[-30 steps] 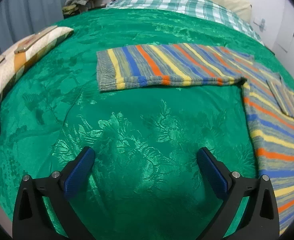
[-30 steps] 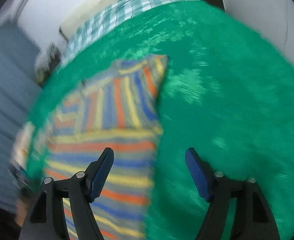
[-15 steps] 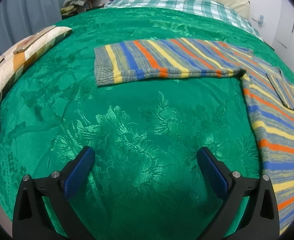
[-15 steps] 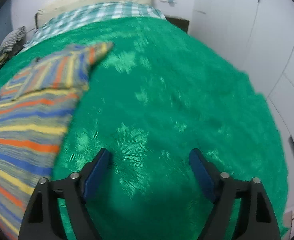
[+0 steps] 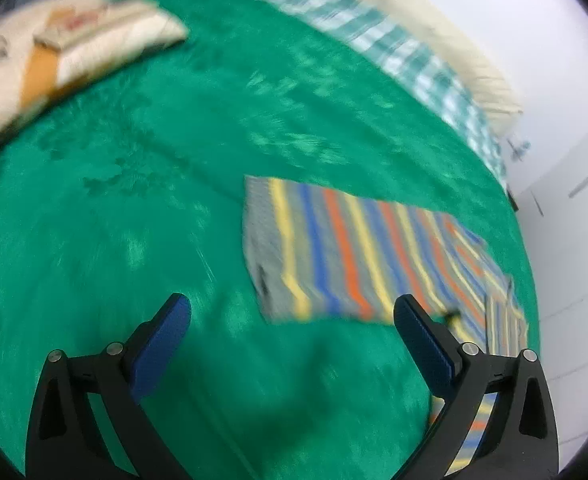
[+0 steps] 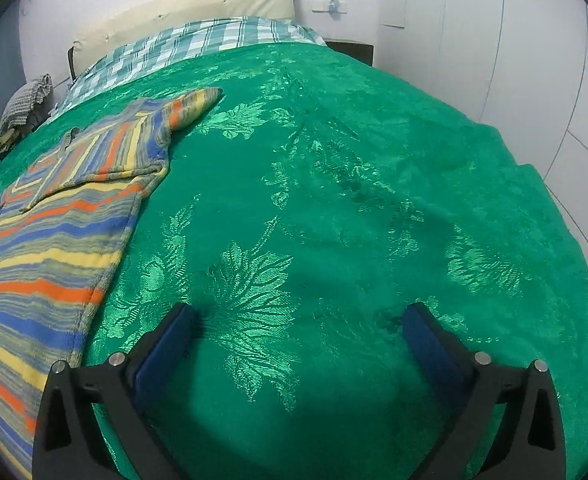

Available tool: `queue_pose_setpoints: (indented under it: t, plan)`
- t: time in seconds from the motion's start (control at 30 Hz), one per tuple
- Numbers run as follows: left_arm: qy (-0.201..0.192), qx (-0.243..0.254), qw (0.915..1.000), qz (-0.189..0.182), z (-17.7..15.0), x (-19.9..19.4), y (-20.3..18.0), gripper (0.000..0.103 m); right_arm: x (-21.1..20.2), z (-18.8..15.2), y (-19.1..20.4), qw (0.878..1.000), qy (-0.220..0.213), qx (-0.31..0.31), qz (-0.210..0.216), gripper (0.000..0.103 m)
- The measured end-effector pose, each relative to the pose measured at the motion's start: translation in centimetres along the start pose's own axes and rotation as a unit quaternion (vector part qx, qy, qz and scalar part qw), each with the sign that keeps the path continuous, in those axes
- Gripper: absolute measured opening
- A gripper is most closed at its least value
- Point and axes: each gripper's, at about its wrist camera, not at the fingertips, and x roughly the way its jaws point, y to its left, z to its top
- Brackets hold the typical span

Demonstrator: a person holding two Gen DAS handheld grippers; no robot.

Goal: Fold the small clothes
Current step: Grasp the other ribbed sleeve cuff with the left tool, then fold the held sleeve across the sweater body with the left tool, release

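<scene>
White walls and cupboard doors close in a bed [image 6: 374, 184] under a green patterned cover, and on that cover the striped sweater [image 6: 66, 208] lies spread flat toward the left side, well away from the right edge. Folding looks barely begun: in the right wrist view one sleeve appears turned in over the chest, while in the blurred left wrist view the other sleeve [image 5: 334, 256] stretches straight out across the cover. I judge that this sleeve, and then the body, remain to be folded.

Both pairs of tongs are spread and pinch nothing. The left tongs [image 5: 290, 324] hang over bare cover just short of the outstretched sleeve's cuff. The right tongs [image 6: 298, 332], which have just been opening with nothing between them, sit over bare cover beside the sweater's side edge.

A checked blanket [image 6: 198, 48] and cream pillow [image 6: 198, 8] lie at the head, a patterned cushion [image 5: 66, 56] near the far left edge. Nothing obstructs the sweater.
</scene>
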Motion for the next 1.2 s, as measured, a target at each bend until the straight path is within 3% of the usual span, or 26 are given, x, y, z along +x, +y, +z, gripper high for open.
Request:
queue_pose_setpoints:
  t: [0.03,0.1,0.13,0.17,0.2,0.23,0.27,0.3,0.43,0.53,0.63,0.73,0.83,0.87,0.9,0.93,0.97,1.07,1.2]
  plan:
    - [0.011,-0.007,0.9999,0.005,0.7,0.9,0.6,0.097,0.0,0.0,0.0,1.0,0.0,0.0,-0.001,0.103]
    - [0.03,-0.015,0.9994,0.011,1.8,3.3,1.3,0.079,0.0,0.1,0.0,1.0,0.0,0.0,-0.001,0.103]
    - [0.031,-0.013,0.9993,0.013,1.9,3.7,1.2,0.076,0.0,0.0,0.0,1.0,0.0,-0.001,-0.001,0.103]
    - [0.025,-0.006,0.9996,0.008,2.0,4.0,0.8,0.065,0.0,0.1,0.1,1.0,0.0,-0.001,-0.001,0.103]
    - [0.026,0.002,0.9996,-0.01,2.1,4.3,0.3,0.035,0.0,0.1,0.1,1.0,0.0,-0.001,-0.002,0.103]
    - [0.034,0.001,0.9991,-0.026,2.2,4.6,0.0,0.013,0.1,0.1,0.1,1.0,0.0,-0.002,-0.003,0.103]
    - [0.049,-0.007,0.9982,-0.034,2.3,5.1,-0.4,0.005,0.1,0.1,0.1,1.0,0.0,-0.003,-0.004,0.103]
    - [0.047,-0.004,0.9986,-0.025,2.6,5.1,-1.1,0.004,0.1,0.1,0.1,1.0,0.0,-0.003,-0.004,0.103]
    - [0.0,0.083,0.9965,-0.005,4.5,1.8,-7.4,0.004,0.1,0.1,0.1,1.0,0.0,-0.002,-0.003,0.103]
    - [-0.034,0.169,0.9849,-0.01,5.0,-1.4,-15.2,0.004,0.2,0.2,0.2,1.0,-0.001,-0.002,-0.002,0.103]
    - [-0.043,0.246,0.9673,-0.042,3.5,-2.8,-23.9,0.004,0.2,0.2,0.2,1.0,-0.001,-0.002,-0.002,0.103]
    - [-0.041,0.31,0.947,-0.073,0.1,-2.3,-32.1,0.004,0.2,0.2,0.2,1.0,-0.001,-0.002,-0.002,0.103]
    - [-0.035,0.374,0.9231,-0.082,-5.7,0.3,-38.9,0.005,0.2,0.2,0.2,1.0,-0.001,-0.002,-0.002,0.103]
    - [-0.029,0.39,0.9166,-0.083,-7.2,1.3,-40.2,0.009,0.2,0.2,0.2,1.0,-0.001,-0.002,-0.002,0.103]
    - [-0.011,0.411,0.9083,-0.077,-9.9,3.2,-41.6,0.024,0.2,0.2,0.2,1.0,-0.001,-0.002,-0.002,0.103]
    - [0.012,0.421,0.9047,-0.066,-12.0,4.7,-42.0,0.04,0.2,0.2,0.2,1.0,-0.001,-0.002,-0.002,0.103]
    - [0.031,0.424,0.9039,-0.052,-13.7,5.5,-41.7,0.071,0.2,0.2,0.2,1.0,-0.001,-0.002,-0.001,0.103]
    - [0.07,0.419,0.9034,-0.059,-18.6,5.9,-38.7,0.074,0.2,0.2,0.2,1.0,-0.001,-0.001,0.0,0.103]
    - [0.084,0.404,0.9079,-0.076,-20.8,2.1,-31.0,0.075,0.1,0.2,0.4,1.0,-0.002,0.001,0.001,0.103]
